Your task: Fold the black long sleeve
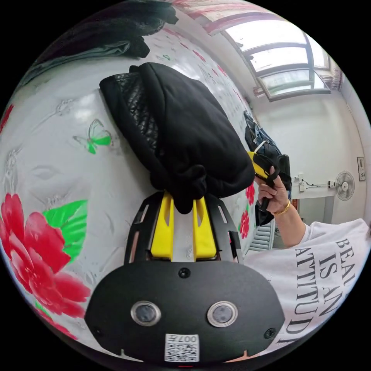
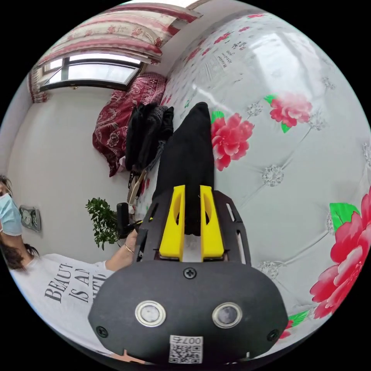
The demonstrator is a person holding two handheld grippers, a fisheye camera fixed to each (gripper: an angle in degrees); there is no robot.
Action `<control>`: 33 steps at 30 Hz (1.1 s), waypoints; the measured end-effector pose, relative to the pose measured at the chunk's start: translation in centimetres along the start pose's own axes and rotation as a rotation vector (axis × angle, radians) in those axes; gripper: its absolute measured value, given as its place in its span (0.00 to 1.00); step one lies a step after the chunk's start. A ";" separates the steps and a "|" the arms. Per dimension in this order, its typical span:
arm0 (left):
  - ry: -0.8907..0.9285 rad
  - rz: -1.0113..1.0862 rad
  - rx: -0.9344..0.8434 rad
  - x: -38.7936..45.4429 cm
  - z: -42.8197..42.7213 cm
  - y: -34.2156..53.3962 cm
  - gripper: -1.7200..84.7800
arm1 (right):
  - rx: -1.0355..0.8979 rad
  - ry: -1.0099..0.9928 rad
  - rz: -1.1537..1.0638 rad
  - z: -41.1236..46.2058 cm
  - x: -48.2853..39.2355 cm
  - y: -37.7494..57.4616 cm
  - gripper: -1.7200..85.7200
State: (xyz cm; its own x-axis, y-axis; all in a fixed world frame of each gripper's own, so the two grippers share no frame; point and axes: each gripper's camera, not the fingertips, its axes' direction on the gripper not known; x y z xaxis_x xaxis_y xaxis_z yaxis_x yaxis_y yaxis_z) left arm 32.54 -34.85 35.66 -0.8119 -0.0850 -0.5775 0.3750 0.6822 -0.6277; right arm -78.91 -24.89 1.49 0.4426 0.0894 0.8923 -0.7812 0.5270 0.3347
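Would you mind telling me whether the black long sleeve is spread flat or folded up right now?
Folded up: the black long sleeve sits as a doubled bundle on the floral cover, pinched by both grippers.

slogan print on white t-shirt (image 1: 328,278)

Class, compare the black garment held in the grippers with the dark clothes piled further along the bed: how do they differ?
The black garment is clamped in the left gripper and the right gripper; the dark pile lies untouched. The garment shows a quilted lining; the pile shows a grey-green layer. The garment sits on open bedspread; the pile sits beside a red quilt. Both are dark cloth on the bed.
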 end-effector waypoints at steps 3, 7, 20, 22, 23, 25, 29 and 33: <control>-0.040 0.047 0.021 1.0 2.3 -6.7 0.10 | 0.103 0.043 -0.018 -1.1 0.1 -2.5 0.07; -0.107 0.078 0.099 2.7 5.9 -15.2 0.10 | 0.218 0.122 -0.063 0.1 -0.1 -9.1 0.08; -0.588 0.208 0.233 6.9 8.6 -18.6 0.11 | 0.250 0.280 -0.265 3.4 -5.7 -22.9 0.10; -0.654 0.241 0.166 7.8 10.5 -13.3 0.09 | 0.190 0.329 -0.309 2.5 -6.3 -17.9 0.09; -0.672 0.245 0.112 8.5 11.9 -9.5 0.09 | 0.136 0.377 -0.325 1.8 -6.6 -14.1 0.09; -0.673 0.255 0.063 10.2 13.5 -4.1 0.07 | 0.056 0.472 -0.344 0.6 -7.0 -7.9 0.09; -0.629 0.294 -0.080 15.4 16.0 4.9 0.06 | -0.264 0.694 -0.322 -1.6 -8.5 6.0 0.08; -0.622 0.423 -0.180 19.4 18.2 9.0 0.03 | -0.485 0.824 -0.348 -2.3 -10.9 15.9 0.09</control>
State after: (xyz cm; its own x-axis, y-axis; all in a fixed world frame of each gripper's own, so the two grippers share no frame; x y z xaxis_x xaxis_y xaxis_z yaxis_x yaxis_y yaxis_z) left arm 28.26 -43.59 9.30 -0.1953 -0.1468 -0.9697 0.4761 0.8502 -0.2246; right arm -95.16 -15.58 -3.63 0.9199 0.3239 0.2210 -0.3697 0.9042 0.2138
